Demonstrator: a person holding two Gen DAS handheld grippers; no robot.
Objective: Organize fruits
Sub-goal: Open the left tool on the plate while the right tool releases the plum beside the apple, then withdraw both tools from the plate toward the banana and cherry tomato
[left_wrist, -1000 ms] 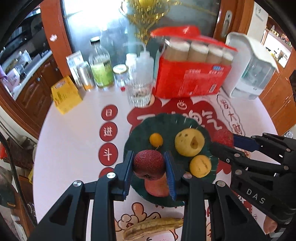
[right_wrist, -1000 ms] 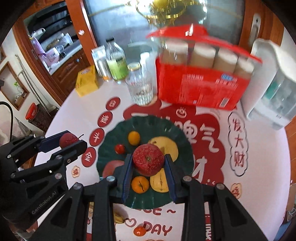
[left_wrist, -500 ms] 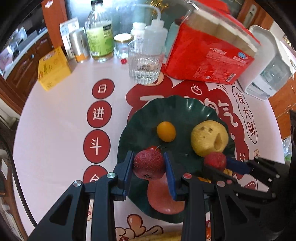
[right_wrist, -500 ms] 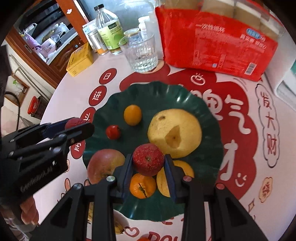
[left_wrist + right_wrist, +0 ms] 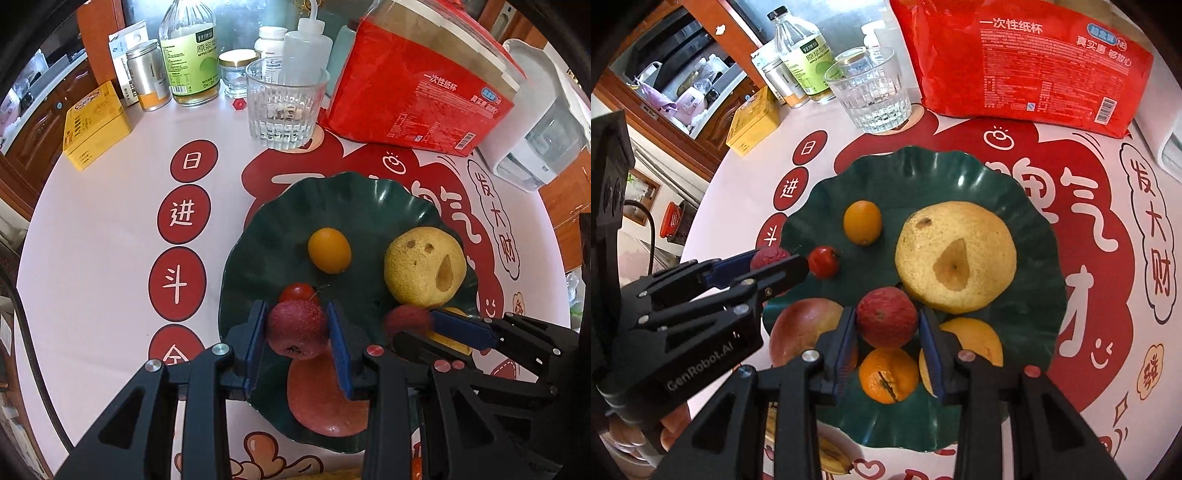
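Note:
A dark green wavy plate (image 5: 351, 206) (image 5: 997, 177) holds a yellow pear (image 5: 424, 266) (image 5: 955, 256), a small orange kumquat (image 5: 329, 250) (image 5: 862, 222), a cherry tomato (image 5: 297, 292) (image 5: 823, 261), an apple (image 5: 325, 402) (image 5: 803, 328) and an orange (image 5: 888, 374). My left gripper (image 5: 297, 334) is shut on a small dark red fruit (image 5: 297, 328) just above the plate's near left part. My right gripper (image 5: 886, 323) is shut on a second small red fruit (image 5: 886, 317), low over the plate between pear and orange.
At the back of the round table stand a ribbed glass (image 5: 282, 105), a red pack of paper cups (image 5: 421, 88), bottles and jars (image 5: 190, 51), a yellow tin (image 5: 94, 125) and a white appliance (image 5: 543, 122). A banana (image 5: 831, 454) lies near the table's front edge.
Both grippers have moved forward and down toward the plate, each still holding its red fruit. The plate and fruits now look larger and closer.

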